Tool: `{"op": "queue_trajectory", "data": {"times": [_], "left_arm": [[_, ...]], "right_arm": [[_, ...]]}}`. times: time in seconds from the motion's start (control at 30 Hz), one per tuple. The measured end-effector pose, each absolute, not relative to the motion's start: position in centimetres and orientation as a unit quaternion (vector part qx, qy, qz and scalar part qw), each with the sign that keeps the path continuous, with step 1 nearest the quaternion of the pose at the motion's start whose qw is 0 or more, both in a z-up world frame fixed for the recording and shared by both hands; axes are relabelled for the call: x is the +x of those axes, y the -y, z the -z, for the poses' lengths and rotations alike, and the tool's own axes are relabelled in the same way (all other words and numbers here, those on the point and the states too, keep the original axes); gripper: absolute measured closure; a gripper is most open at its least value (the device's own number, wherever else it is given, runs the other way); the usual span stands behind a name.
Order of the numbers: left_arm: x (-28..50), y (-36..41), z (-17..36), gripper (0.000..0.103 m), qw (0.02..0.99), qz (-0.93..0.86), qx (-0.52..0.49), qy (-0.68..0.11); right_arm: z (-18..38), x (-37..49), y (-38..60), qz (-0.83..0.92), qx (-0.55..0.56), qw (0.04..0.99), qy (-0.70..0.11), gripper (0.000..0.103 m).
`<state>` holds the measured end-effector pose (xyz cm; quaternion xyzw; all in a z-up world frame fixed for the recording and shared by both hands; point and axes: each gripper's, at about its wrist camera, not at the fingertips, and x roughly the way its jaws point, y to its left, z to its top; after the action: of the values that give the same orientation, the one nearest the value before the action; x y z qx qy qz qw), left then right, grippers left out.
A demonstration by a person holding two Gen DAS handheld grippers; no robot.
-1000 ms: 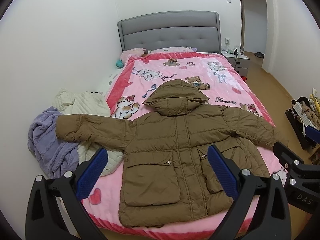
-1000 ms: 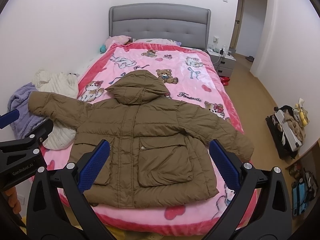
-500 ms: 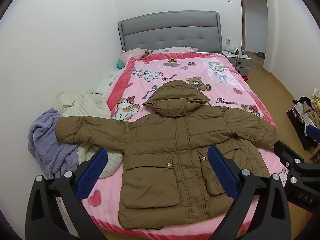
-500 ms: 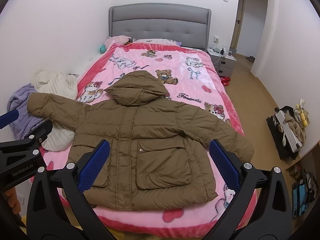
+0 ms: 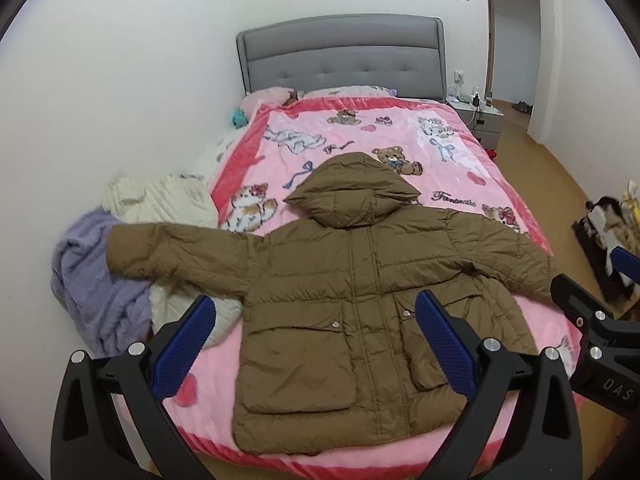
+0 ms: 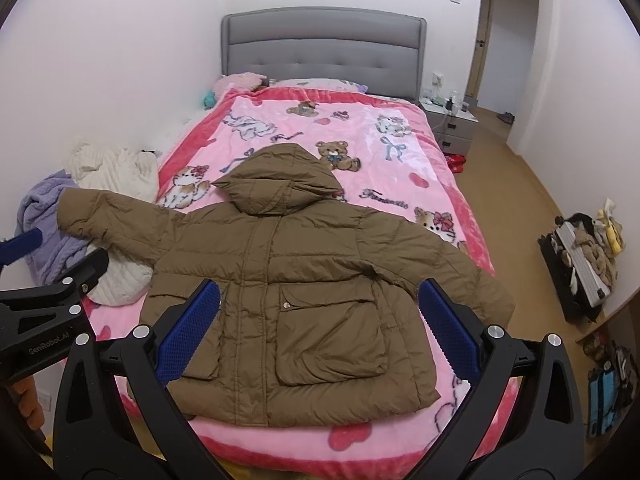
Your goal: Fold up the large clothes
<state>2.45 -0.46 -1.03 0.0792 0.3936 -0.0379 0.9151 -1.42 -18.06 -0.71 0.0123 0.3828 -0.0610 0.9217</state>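
A: What could spoil the fold?

B: On the left, the puffy brown hooded down jacket [image 5: 352,292] drapes one sleeve [image 5: 180,252] off the pink cartoon-print blanket [image 5: 360,136] onto a lilac knitted throw [image 5: 92,276] and a cream quilted garment [image 5: 160,204]; lifting that cuff may drag them along.

A: And the grippers?

B: The left gripper [image 5: 316,344] and right gripper [image 6: 318,326] both gape wide, holding nothing, hovering short of the hem [image 6: 304,412]. The jacket lies flat, front up, ahead of them.
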Motion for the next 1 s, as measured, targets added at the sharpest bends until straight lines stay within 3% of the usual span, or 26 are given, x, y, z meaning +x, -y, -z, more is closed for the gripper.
{"op": "queue_trajectory", "data": {"times": [0.4, 0.53, 1.0], "left_arm": [[2.4, -7.6, 3.0, 0.005, 0.92, -0.055, 0.054, -0.385], [4.1, -14.2, 4.5, 0.005, 0.922, -0.063, -0.022, -0.381], [22.7, -41.7, 16.4, 0.005, 0.905, -0.048, -0.282, -0.315]], "right_arm": [[1.8, -0.8, 14.9, -0.02, -0.036, 0.951, -0.307, 0.008], [2.7, 0.9, 12.8, -0.049, -0.036, 0.946, -0.319, 0.008], [4.8, 12.2, 0.8, -0.034, -0.058, 0.921, -0.384, 0.008]]}}
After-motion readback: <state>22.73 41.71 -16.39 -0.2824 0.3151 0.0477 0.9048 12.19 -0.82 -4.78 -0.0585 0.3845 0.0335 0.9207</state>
